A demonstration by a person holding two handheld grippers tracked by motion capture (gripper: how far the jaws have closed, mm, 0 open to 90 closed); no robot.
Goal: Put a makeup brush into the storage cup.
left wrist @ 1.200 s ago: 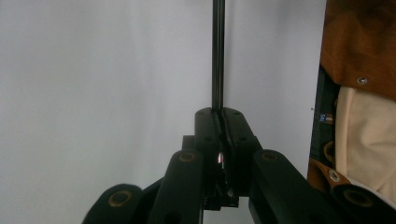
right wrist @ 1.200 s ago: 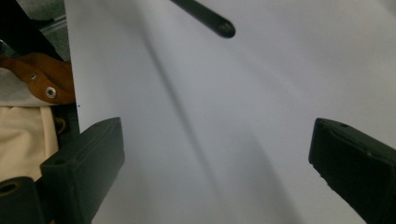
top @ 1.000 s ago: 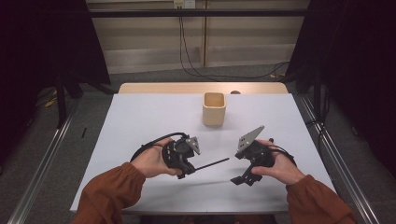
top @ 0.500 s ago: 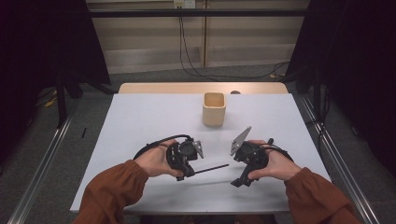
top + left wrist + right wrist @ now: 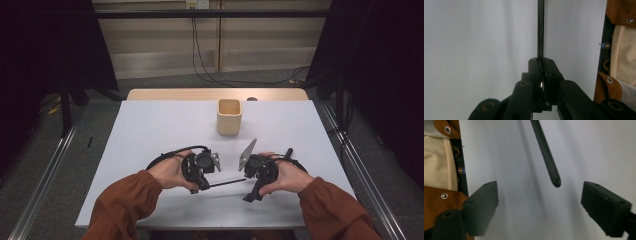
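Place: lower middle of the high view, on the white tabletop (image 5: 150, 130), well short of the pale wooden square cup (image 5: 229, 116) in the upper middle.
Thing in hand: thin black rod-like stylus (image 5: 227, 182), lying level between both hands, free tip toward the right of the frame.
Step in hand: judged a handover of the stylus from one gripper to the other.
Doing it well: bring the free tip squarely midway between the waiting pads, close only once the shaft sits deep enough, keep the other end pinched until the new grip is firm.
Left gripper (image 5: 541, 61): jaws fully closed, clamped on the stylus (image 5: 540, 30).
Right gripper (image 5: 540, 192): jaws wide apart, just been narrowing, nothing gripped; stylus tip (image 5: 549, 162) between them at the mouth, touching neither pad.
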